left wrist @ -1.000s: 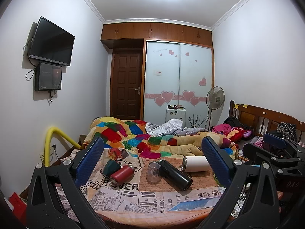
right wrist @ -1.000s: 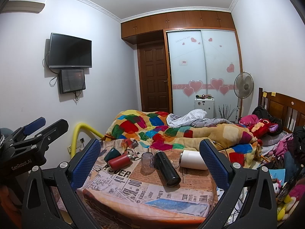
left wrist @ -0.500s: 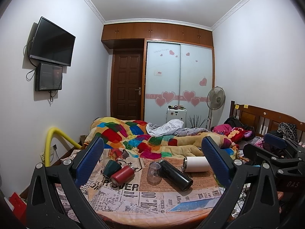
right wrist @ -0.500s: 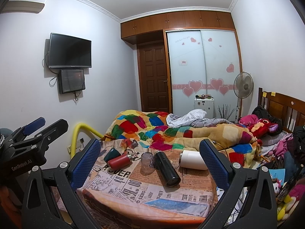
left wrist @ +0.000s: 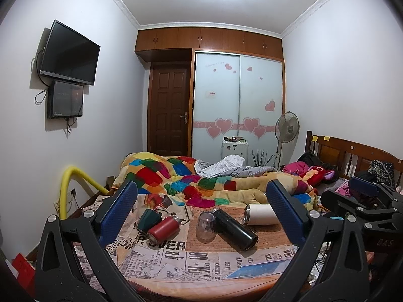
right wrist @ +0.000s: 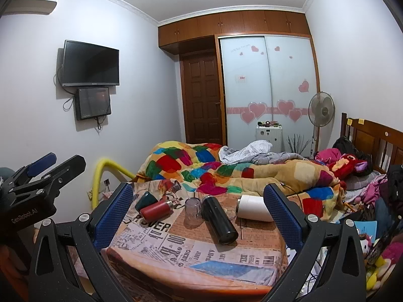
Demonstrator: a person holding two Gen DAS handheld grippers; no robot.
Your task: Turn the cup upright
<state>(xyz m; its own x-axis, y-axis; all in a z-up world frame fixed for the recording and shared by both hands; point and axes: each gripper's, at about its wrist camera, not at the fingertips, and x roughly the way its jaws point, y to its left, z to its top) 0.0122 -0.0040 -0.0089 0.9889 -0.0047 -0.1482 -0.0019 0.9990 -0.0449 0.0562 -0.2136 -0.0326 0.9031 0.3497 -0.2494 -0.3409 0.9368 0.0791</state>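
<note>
Nothing has moved since earlier: both the left claw (left wrist: 201, 211) and right claw (right wrist: 197, 209) hover wide open over the worktop (right wrist: 201, 251), facing the inverted clear cup (right wrist: 193, 211).

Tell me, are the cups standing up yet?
Not yet. Nothing is done: the black bottle, red bottle, green cup and white cup lie sideways; the clear cup sits mouth down. Left gripper and right gripper hang open, empty. All flipping remains.
</note>
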